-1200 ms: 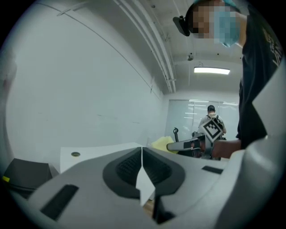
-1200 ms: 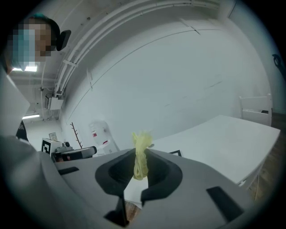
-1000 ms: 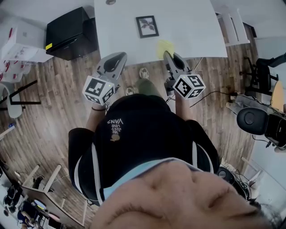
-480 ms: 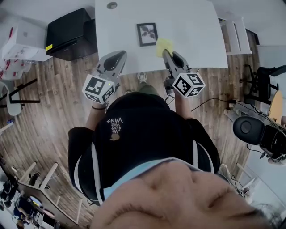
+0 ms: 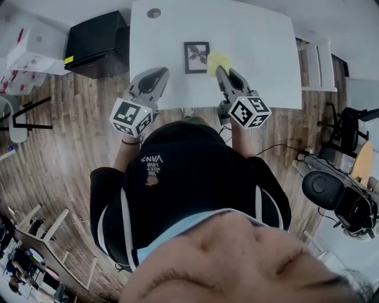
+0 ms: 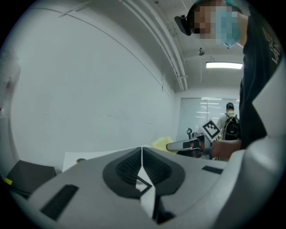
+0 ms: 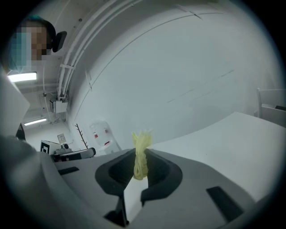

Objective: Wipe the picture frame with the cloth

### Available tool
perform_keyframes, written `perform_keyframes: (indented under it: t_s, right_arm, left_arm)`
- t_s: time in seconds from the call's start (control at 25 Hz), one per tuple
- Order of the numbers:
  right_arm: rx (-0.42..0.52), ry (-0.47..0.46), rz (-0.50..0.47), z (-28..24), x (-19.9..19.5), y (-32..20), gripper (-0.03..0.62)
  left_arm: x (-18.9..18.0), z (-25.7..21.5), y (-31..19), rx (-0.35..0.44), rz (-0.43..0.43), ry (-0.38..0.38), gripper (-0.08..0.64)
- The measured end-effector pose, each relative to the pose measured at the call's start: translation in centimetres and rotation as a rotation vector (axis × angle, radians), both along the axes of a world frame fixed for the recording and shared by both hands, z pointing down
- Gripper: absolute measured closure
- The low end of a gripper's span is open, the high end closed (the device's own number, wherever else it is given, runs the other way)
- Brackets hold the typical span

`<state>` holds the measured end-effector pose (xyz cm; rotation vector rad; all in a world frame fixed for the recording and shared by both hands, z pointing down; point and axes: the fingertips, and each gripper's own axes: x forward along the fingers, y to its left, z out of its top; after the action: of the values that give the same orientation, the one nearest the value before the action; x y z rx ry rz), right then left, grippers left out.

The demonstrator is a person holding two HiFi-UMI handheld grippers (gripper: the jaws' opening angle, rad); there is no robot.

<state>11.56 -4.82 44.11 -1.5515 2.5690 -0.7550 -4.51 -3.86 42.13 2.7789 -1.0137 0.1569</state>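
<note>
A small black picture frame (image 5: pixel 196 57) with a plant print lies flat on the white table (image 5: pixel 254 47). A yellow cloth (image 5: pixel 217 60) hangs just right of the frame, pinched in my right gripper (image 5: pixel 219 70). In the right gripper view the cloth (image 7: pixel 140 154) shows as a bunched strip squeezed between the shut jaws. My left gripper (image 5: pixel 160 74) hovers at the table's near edge, lower left of the frame, jaws shut with nothing between them (image 6: pixel 141 150). From the left gripper view the cloth (image 6: pixel 162 143) and the right gripper (image 6: pixel 190 145) appear to its right.
A black cabinet (image 5: pixel 95 38) stands left of the table, and white boxes (image 5: pixel 29 50) lie further left. A white chair (image 5: pixel 323 59) is at the table's right end. A round cable hole (image 5: pixel 154 12) sits near the table's far edge. Office chairs (image 5: pixel 331 189) stand at right.
The table, frame and cloth sit lower and nearer in the head view. The cloth in my right gripper has come closer to the frame's right edge. The left gripper holds its place.
</note>
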Motion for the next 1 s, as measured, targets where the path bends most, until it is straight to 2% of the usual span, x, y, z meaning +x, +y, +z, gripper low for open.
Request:
perform_keyframes:
  t_s: [0.68, 1.0]
  right_arm:
    - [-0.012, -0.02, -0.121, 1.0, 1.3, -5.6, 0.546]
    - [-0.031, -0.026, -0.103, 1.6, 0.9, -6.8, 0.546]
  left_arm:
    - [1.9, 0.3, -4.1, 0.0, -0.14, -0.011, 0.541]
    - [2.0, 0.8, -5.1, -0.024, -0.113, -0.01, 0.541]
